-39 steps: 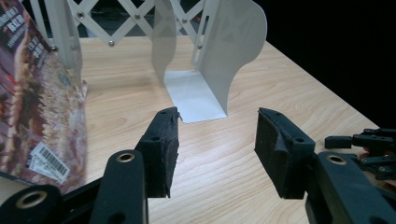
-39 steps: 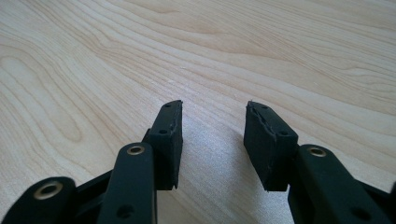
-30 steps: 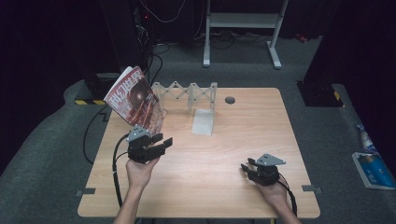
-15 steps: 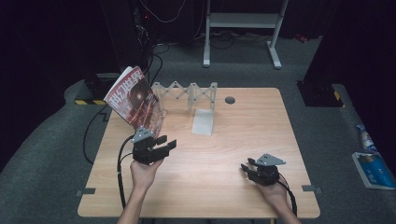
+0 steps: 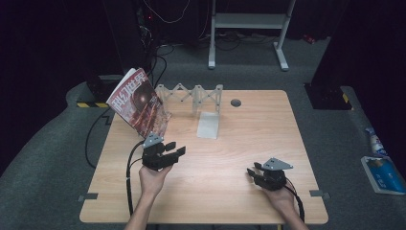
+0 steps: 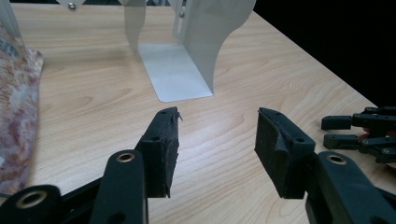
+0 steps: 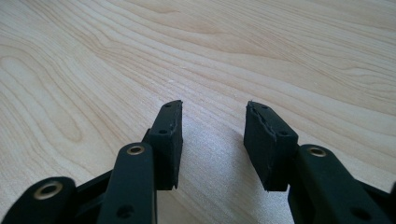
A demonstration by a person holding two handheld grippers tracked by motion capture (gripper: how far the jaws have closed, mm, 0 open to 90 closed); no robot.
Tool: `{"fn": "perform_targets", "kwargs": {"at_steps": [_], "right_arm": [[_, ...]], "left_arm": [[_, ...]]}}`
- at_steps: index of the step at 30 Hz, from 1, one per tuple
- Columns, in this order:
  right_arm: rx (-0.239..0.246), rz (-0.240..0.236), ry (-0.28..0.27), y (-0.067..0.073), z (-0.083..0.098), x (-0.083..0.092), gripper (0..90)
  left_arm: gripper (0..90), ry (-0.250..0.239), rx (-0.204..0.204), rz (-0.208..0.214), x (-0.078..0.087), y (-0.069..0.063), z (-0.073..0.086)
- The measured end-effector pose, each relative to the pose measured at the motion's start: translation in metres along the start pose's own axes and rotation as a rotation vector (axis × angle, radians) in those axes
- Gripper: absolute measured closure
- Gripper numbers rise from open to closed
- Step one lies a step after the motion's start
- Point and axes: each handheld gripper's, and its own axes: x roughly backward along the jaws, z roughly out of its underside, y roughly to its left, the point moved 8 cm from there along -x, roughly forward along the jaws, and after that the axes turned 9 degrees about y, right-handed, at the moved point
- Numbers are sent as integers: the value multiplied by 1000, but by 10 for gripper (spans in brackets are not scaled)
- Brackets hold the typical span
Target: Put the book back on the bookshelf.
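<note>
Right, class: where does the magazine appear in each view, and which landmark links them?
High view: magazine standing back left, at the rack's left end.
Left gripper view: magazine along the left edge.
Right gripper view: wood grain ahead of the tool.
Shared landmark: the wooden table.

Your work surface is a light wooden table point(image 5: 239, 158). At its far side stands a folding rack point(image 5: 191, 96). A magazine point(image 5: 139, 103) leans tilted at the rack's left end. A dark round hole point(image 5: 235, 102) lies right of the rack.
</note>
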Motion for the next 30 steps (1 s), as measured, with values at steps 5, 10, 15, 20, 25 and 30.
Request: {"fn": "perform_targets", "kwargs": {"at_steps": [5,10,15,20,25,30], "right_arm": [[0,0,0,0,0,0,571],[0,0,0,0,0,0,570],[0,0,0,0,0,0,571],[0,-1,0,0,0,0,571],[0,-1,0,0,0,0,570],[0,-1,0,0,0,0,570]], "left_arm": [[492,8,5,3,-6,-1,2],[493,14,-2,0,-11,-3,4],[493,28,-3,0,-18,-4,7],[494,36,-4,4,-25,-7,10],[496,48,-2,5,-31,-8,12],[502,58,-1,-1,-40,-9,16]]}}
